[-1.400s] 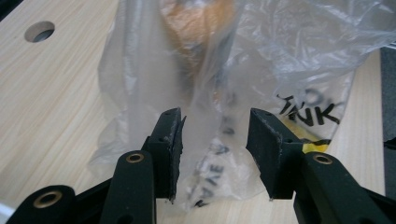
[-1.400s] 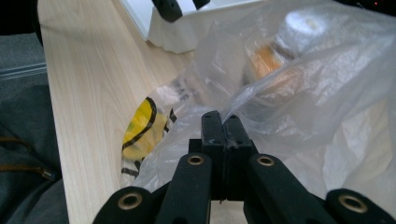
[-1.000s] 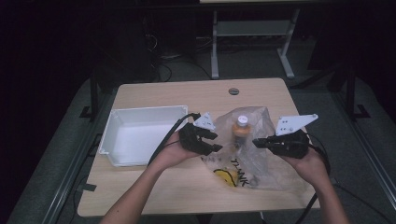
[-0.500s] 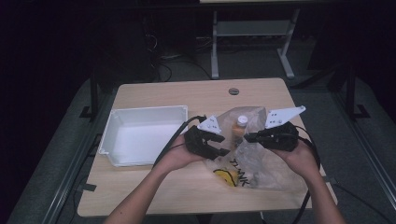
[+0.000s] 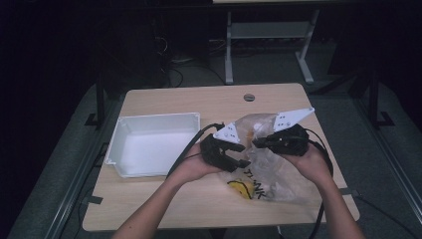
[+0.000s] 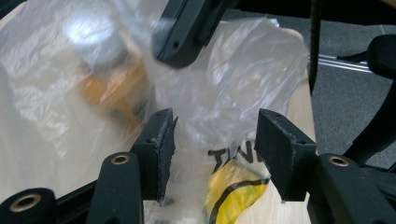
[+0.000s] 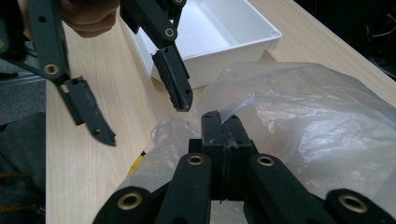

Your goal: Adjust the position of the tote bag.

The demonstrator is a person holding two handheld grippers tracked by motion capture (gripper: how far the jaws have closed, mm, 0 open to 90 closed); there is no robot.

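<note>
1. High view, nearest edge: two forearms come in from the bottom; the left gripper [image 5: 245,157] and the right gripper [image 5: 258,143] meet over the mid-right of the table [image 5: 164,199].
2. Plastic bag [image 5: 278,174], clear w/ black lettering and a yellow print, lies crumpled on the table's right half, under and between both grippers.
3. Right gripper: jaws clenched tight on a fold of the bag's film, seen close up in the right gripper view [image 7: 223,133]; film stretches away to the right from the pinch.
4. Left gripper: jaws apart and have just been opening; in the left gripper view [image 6: 212,147] bag film sits between them but the pads don't press it.
5. Inside the bag: a bottle [image 6: 109,79] w/ white cap and orange contents, blurred, beyond the left jaws.
6. Farther left: white tray [image 5: 124,164], just beside the bag, not touching as far as can be told.
</note>
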